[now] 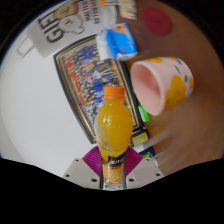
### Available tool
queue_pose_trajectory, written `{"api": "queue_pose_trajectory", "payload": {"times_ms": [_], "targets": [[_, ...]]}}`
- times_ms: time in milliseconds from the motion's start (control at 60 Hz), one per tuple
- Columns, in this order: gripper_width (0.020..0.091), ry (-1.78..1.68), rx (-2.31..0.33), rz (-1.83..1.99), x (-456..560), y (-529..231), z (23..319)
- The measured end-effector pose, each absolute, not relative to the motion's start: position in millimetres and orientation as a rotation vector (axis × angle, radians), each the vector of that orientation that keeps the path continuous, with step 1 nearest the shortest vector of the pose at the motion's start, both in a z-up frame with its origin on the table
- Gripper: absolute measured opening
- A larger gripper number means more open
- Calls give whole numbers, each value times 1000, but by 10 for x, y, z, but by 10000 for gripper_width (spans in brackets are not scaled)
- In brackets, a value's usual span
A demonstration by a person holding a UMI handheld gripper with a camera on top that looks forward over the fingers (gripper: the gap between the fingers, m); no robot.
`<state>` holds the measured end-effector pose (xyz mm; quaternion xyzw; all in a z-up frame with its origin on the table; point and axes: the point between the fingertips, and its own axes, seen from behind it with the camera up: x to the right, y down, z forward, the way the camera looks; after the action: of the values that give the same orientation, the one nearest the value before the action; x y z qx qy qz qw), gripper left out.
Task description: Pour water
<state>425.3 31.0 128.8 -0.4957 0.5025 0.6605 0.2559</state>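
Note:
An orange drink bottle (pixel 113 125) with an orange cap stands upright in my gripper (pixel 113 160). Both magenta pads press on its lower body, so the fingers are shut on it. To the right of the bottle, a pink and yellow cup (pixel 163 82) is tilted with its mouth toward the bottle, and a hand (pixel 185 125) holds it from below. The bottle's cap sits near the cup's rim, a little left of it.
A picture book or mat with a printed crowd scene (pixel 85 75) lies under the bottle. A blue and white carton (pixel 117 40) lies beyond it. A black and white printed sheet (pixel 55 25) and a pink round object (pixel 157 20) rest further back on the white table (pixel 30 110).

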Motion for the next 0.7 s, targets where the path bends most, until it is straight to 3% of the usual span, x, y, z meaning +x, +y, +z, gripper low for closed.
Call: {"api": "queue_pose_trajectory", "payload": {"times_ms": [167,417,533,700], "targets": [[248,1023,-1586,1515,4529,259,1535],[249,389,-1714,730,5772,325,1941],[249,146,-1759,343,6328,410,1688],[248,2,-1843,119,6776,466,935]]}}
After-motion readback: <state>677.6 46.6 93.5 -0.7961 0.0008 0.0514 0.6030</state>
